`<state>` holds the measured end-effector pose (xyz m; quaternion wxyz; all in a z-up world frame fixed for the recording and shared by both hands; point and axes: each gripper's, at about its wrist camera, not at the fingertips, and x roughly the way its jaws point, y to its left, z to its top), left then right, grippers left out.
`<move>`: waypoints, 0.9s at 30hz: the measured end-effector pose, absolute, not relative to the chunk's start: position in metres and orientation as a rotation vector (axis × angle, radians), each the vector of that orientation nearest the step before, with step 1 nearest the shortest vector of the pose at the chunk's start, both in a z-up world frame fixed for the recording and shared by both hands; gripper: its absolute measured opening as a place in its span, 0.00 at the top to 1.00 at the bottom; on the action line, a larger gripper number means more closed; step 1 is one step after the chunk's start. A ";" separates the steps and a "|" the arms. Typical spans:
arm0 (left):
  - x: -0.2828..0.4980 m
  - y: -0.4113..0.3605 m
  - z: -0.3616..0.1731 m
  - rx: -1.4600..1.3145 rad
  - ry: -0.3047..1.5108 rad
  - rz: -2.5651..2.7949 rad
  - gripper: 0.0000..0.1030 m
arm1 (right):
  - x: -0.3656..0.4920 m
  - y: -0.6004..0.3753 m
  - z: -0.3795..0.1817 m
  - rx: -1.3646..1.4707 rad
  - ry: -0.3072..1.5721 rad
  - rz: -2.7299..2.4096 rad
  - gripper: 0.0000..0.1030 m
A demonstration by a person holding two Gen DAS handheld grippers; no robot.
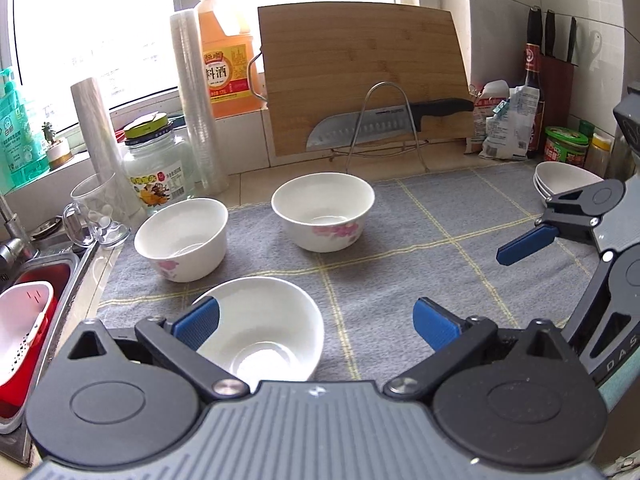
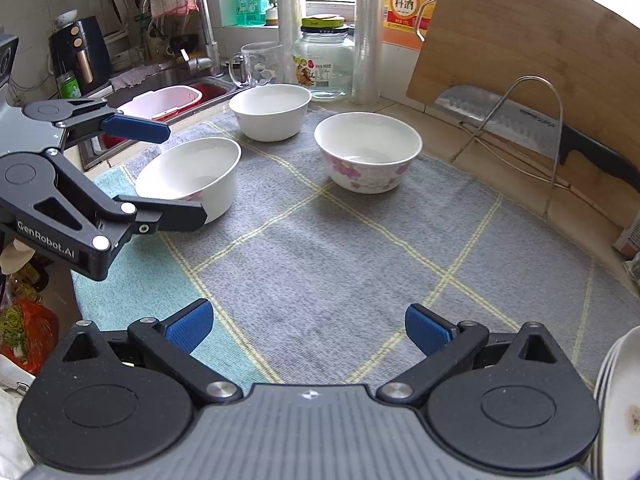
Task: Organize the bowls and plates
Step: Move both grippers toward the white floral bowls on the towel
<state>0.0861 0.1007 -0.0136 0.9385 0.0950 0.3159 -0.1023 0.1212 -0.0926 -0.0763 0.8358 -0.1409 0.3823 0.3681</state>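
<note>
Three white bowls stand on a grey checked mat [image 1: 400, 264]. The nearest bowl [image 1: 272, 320] is plain inside and lies between the fingers of my left gripper [image 1: 316, 324], which is open, with its left pad over the bowl's left rim. Two flower-printed bowls [image 1: 182, 238] [image 1: 323, 210] sit farther back. The right wrist view shows the left gripper [image 2: 180, 176] straddling that near bowl [image 2: 192, 172]. My right gripper [image 2: 309, 326] is open over bare mat [image 2: 320, 248], holding nothing. A stack of white plates [image 2: 616, 400] sits at its right, also seen as plates [image 1: 560, 180].
A bamboo cutting board [image 1: 360, 76] and a knife [image 1: 384, 124] on a wire rack stand at the back. Jars, a glass mug [image 1: 96, 212] and a cooking-wine jug [image 1: 224, 60] line the back left. A sink [image 1: 44, 280] with a red-and-white basket lies left. Bottles and packets crowd the back right.
</note>
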 end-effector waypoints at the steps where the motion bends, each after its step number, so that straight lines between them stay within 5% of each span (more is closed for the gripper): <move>1: 0.087 0.107 -0.015 0.197 0.650 -0.207 0.01 | 0.121 -0.085 -0.078 -0.301 0.812 0.782 0.00; 27: 0.104 0.195 -0.032 0.175 0.719 -0.184 0.01 | 0.122 0.039 -0.117 -0.396 0.844 0.857 0.00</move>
